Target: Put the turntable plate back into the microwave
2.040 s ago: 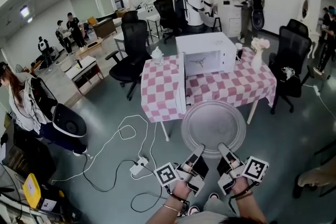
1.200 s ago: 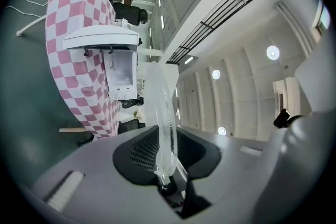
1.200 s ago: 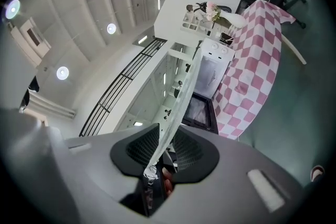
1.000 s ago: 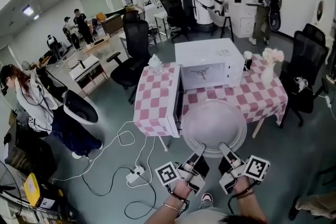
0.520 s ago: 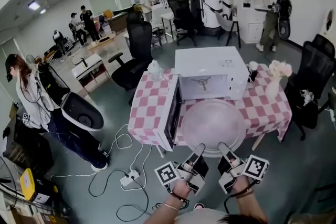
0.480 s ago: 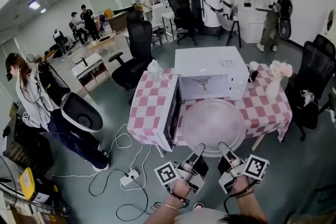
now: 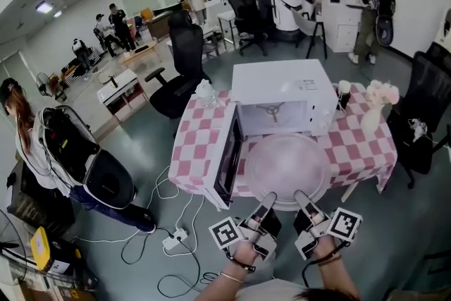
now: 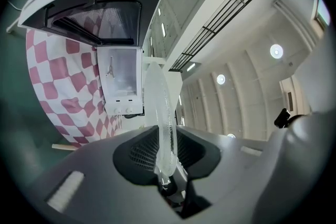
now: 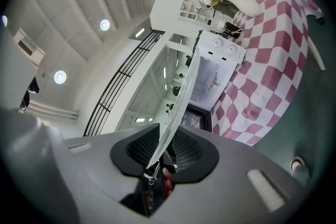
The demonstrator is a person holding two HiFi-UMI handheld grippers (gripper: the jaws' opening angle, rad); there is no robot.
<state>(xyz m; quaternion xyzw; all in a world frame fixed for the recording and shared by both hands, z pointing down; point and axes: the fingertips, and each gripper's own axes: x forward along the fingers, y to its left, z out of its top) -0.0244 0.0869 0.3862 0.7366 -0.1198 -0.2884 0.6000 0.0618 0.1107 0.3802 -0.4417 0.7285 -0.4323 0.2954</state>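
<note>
The left gripper (image 7: 267,200) and right gripper (image 7: 301,199) stay clamped on the round clear glass turntable plate (image 7: 287,162), now carried over the front edge of the pink-checked table (image 7: 192,144). The open white microwave (image 7: 278,84) is almost reached.

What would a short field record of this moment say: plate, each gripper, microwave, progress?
plate: clear glass turntable plate, held roughly level in front of the microwave's opening
left gripper: shut on the plate's near rim
right gripper: shut on the near rim, beside the left one
microwave: white, on the pink checked table; door swung open to the left
cavity: no plate inside; three-armed support visible
progress: plate not yet inside
</note>
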